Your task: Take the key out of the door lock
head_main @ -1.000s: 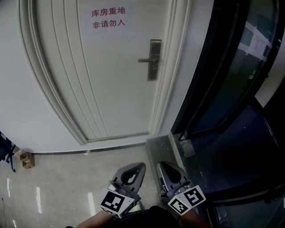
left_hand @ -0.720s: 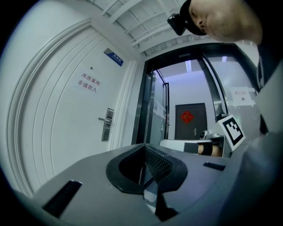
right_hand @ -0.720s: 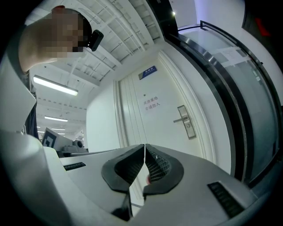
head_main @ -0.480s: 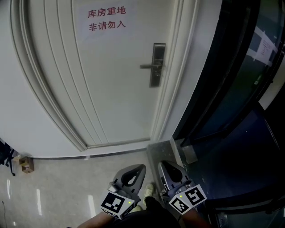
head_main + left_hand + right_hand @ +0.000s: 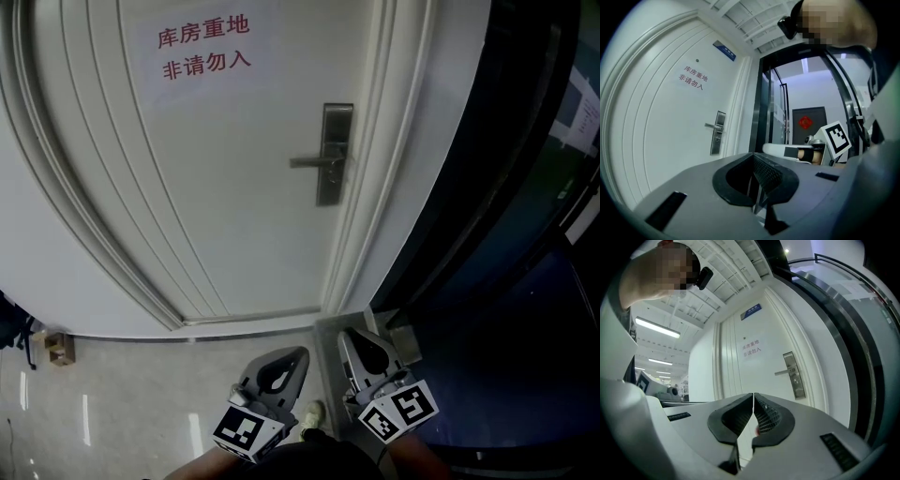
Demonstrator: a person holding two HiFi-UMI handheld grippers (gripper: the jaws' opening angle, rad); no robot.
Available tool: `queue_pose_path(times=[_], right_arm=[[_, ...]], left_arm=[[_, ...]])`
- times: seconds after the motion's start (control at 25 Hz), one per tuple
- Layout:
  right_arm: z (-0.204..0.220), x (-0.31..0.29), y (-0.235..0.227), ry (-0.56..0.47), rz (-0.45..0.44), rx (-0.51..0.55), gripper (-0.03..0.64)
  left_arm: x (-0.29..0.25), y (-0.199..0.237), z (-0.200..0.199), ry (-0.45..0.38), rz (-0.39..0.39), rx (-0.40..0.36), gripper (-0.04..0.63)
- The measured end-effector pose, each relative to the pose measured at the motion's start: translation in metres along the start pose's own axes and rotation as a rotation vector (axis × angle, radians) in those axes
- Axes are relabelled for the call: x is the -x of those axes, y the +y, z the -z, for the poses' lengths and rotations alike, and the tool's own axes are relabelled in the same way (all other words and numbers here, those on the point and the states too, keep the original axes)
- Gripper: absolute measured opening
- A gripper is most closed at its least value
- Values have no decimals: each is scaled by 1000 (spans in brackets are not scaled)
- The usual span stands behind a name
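A white door carries a steel lock plate (image 5: 335, 155) with a lever handle (image 5: 314, 162) pointing left. No key is discernible at this distance. Both grippers hang low in the head view, well short of the door. My left gripper (image 5: 296, 356) is shut with nothing in it, and my right gripper (image 5: 347, 337) beside it is also shut and empty. The left gripper view shows the lock plate (image 5: 717, 133) far beyond the closed left gripper (image 5: 753, 157). In the right gripper view, the lock plate (image 5: 793, 375) stands up and right of the closed right gripper (image 5: 753, 396).
A red-lettered sign (image 5: 204, 49) hangs on the upper door. A dark glass partition in a black frame (image 5: 506, 187) stands right of the door frame. A small cardboard box (image 5: 58, 349) sits on the tiled floor at left. A shoe (image 5: 312, 412) shows between the grippers.
The door and lock plate have grown larger and shifted lower and right as the head camera came closer. Both grippers stayed shut, low in the view.
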State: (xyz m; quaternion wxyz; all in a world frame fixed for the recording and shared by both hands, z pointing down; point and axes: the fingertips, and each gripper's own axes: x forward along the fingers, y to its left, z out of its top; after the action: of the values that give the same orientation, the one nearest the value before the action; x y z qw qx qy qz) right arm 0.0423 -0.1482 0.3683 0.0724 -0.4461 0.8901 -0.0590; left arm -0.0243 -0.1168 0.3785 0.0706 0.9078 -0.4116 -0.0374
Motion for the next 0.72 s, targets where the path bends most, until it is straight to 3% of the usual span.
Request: queue_pose_path(times=[0.32, 0.72], right_arm=[[-15, -46, -72, 5, -18, 63, 15], [-20, -110, -134, 42, -1, 285, 15]], left_arm=[[-70, 23, -10, -7, -52, -6, 6], [-117, 47, -11, 5, -90, -23, 6]])
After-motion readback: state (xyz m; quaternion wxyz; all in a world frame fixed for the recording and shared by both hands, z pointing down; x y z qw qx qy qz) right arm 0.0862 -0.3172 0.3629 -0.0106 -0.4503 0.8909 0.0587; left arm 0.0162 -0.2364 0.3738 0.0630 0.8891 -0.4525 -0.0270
